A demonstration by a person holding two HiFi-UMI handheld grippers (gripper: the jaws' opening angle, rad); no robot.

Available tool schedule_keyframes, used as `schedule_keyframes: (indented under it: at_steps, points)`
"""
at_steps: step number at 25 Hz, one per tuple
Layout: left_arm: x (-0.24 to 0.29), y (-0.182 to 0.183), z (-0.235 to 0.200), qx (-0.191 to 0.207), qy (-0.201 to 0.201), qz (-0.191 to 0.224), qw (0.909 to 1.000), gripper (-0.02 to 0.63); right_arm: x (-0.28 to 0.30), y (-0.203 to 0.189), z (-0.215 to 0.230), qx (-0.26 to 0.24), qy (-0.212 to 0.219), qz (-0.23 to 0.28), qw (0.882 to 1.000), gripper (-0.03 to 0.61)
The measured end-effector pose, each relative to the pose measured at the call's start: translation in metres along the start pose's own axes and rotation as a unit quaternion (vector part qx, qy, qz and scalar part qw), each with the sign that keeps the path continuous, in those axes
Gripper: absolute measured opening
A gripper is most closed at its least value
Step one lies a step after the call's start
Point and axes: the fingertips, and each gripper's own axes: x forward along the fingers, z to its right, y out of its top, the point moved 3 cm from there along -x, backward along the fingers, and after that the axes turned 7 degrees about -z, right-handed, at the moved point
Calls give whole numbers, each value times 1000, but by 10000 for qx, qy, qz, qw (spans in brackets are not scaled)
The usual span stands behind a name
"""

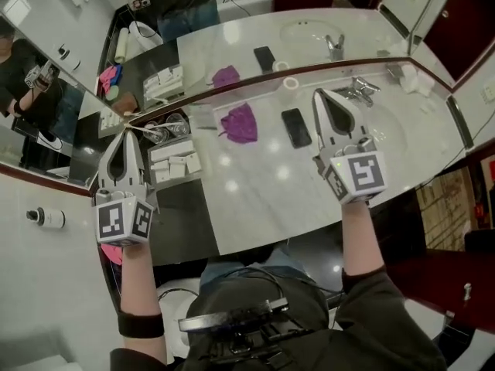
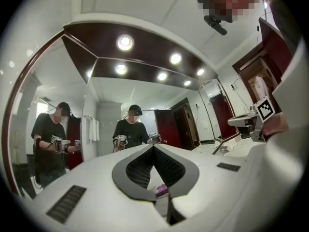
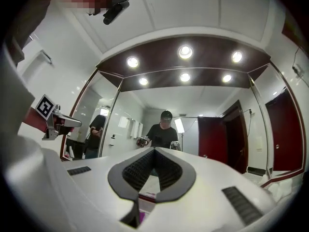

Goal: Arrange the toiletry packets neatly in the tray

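Several white toiletry packets [image 1: 175,161] lie in rows in a small tray [image 1: 186,181] at the left end of the marble counter, near the mirror. My left gripper [image 1: 128,132] is held level just left of the tray, above the counter's end, its tips toward the mirror. My right gripper [image 1: 318,93] hovers over the counter near the faucet [image 1: 356,91]. In the left gripper view the left gripper [image 2: 153,147] has its jaws closed together with nothing between them. The right gripper [image 3: 154,150] shows the same in its own view.
A purple cloth [image 1: 240,124] and a black phone [image 1: 296,127] lie mid-counter between the grippers. Drinking glasses [image 1: 162,130] stand behind the tray, a tape roll [image 1: 291,83] by the mirror. The sink basin [image 1: 384,132] is at the right. A mirror runs along the back.
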Motion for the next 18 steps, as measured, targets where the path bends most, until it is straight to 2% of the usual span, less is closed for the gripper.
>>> schedule_keyframes:
  at_steps: [11, 15, 18]
  points:
    - [-23, -101, -105, -287, 200, -898, 9953, 5, 85, -39, -169, -62, 1099, -819, 9905, 18]
    - [-35, -147, -130, -385, 297, -1131, 9924, 5, 105, -69, -224, -52, 1518, -1196, 9811, 18]
    - [-48, -181, -140, -526, 344, -1480, 9870, 5, 111, -101, -264, -93, 1856, -1575, 9699, 18]
